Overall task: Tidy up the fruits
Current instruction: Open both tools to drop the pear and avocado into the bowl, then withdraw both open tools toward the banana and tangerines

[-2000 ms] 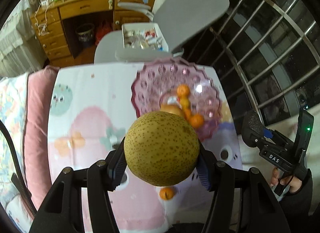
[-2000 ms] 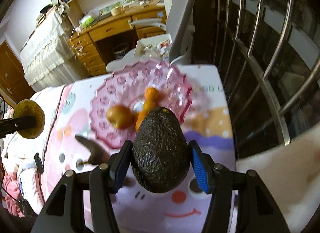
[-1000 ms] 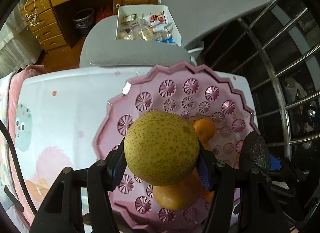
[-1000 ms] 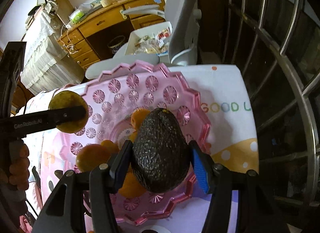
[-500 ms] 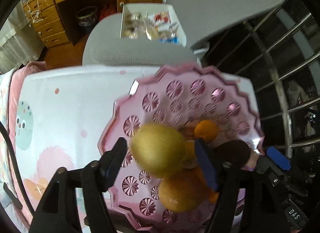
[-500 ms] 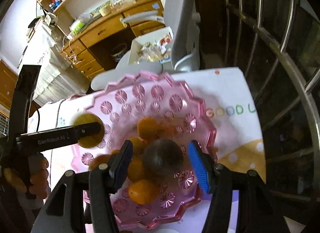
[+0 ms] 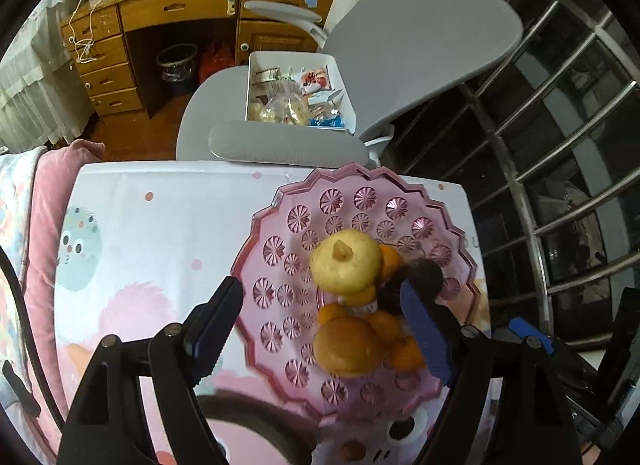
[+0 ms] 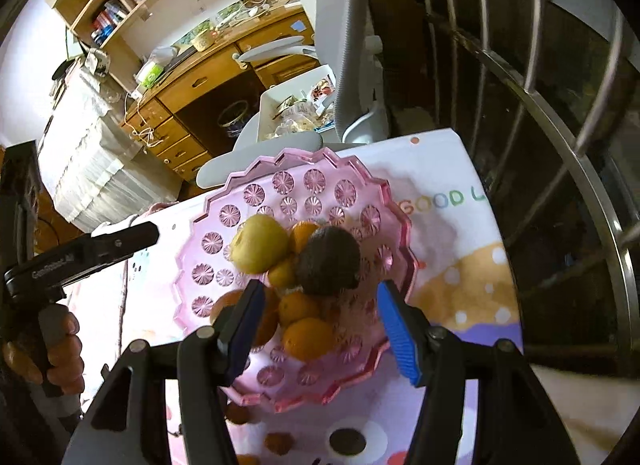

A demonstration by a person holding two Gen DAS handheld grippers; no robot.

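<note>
Fruits [image 8: 296, 265] heap in pink bowl [image 8: 256, 193]; left claw [image 7: 320, 325] and right claw [image 8: 320, 329] gape empty.

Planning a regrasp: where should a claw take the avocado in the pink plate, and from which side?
A judgement: grip the avocado across its widest middle, coming from above. It rests on top of the pile, tight against the pear and the oranges, so side access is blocked. Both the right claw and the left claw hang open over the pink plate.
</note>
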